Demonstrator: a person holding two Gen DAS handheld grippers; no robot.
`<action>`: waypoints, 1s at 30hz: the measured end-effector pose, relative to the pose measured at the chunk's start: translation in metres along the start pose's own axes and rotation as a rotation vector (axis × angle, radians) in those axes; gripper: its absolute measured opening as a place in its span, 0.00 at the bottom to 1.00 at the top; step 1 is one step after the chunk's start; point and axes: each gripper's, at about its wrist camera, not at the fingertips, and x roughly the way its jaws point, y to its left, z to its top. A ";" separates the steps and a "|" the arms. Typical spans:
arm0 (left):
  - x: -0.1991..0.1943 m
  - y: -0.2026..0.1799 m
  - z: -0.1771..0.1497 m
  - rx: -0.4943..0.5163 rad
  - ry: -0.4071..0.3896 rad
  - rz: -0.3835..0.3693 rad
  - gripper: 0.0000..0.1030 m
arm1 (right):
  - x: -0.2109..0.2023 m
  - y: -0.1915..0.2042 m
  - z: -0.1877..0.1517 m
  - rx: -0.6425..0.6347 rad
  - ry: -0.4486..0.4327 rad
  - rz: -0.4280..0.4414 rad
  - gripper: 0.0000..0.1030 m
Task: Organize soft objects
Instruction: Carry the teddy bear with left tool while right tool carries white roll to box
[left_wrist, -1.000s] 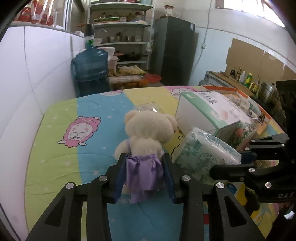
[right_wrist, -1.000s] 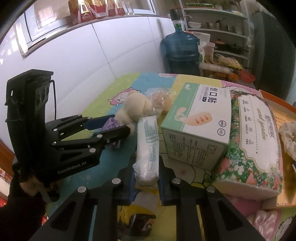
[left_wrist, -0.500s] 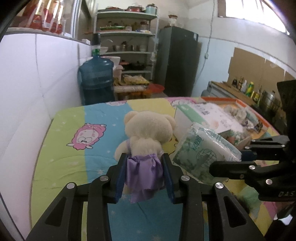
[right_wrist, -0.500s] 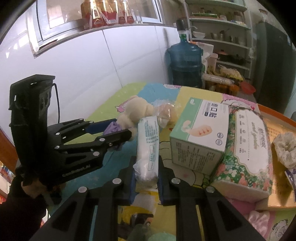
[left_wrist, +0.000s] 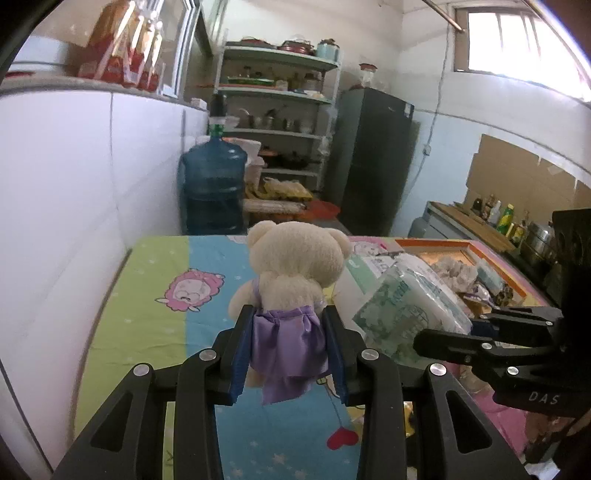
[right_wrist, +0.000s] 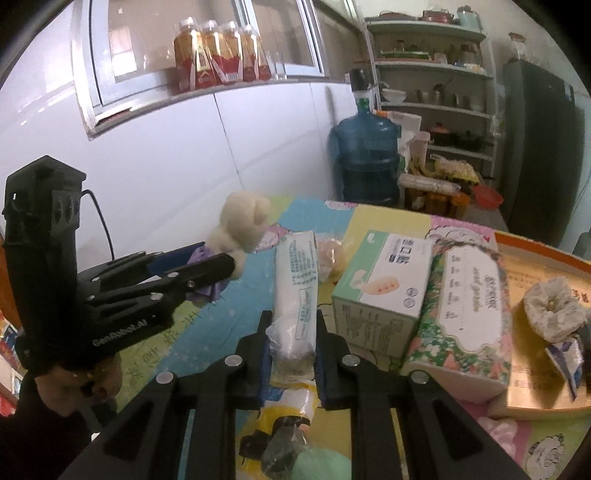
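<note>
Both soft things are already held clear of the cartoon-printed quilt (left_wrist: 155, 325), so the coming move is judged to turn on where each is to be carried, not on any reach. The teddy bear (left_wrist: 295, 266) is pinched by the left gripper (left_wrist: 290, 354) across its purple skirt (left_wrist: 286, 343); it stands upright between the jaws with its back to the camera, head and arms projecting forward and above the fingertips, its long axis roughly in line with the fingers. The wrapped tissue pack (right_wrist: 295, 291) is clamped by the right gripper (right_wrist: 291, 354) at its near end, the jaws pressed tight against its narrow sides, and its long axis runs straight ahead from the fingers. In the right wrist view the left gripper (right_wrist: 221, 264) is seen to the left with the bear's pale head beyond it, while the box (right_wrist: 384, 280), the flowered tissue pack (right_wrist: 465, 314) and the orange-rimmed tray (right_wrist: 535, 243) lie to the right. The tray side is therefore nearer to the right hand, and the open stretch of quilt by the white wall (left_wrist: 74, 192) is nearer to the left. Which place is meant for either thing cannot be told.
</note>
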 end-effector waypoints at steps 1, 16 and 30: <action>-0.003 -0.002 0.000 -0.001 -0.005 0.006 0.37 | -0.003 0.000 0.000 0.000 -0.003 0.000 0.19; -0.043 -0.052 -0.001 -0.013 -0.062 0.035 0.37 | -0.051 -0.011 -0.012 0.025 -0.068 -0.003 0.19; -0.057 -0.107 0.002 0.002 -0.094 0.046 0.37 | -0.096 -0.038 -0.026 0.070 -0.135 -0.028 0.19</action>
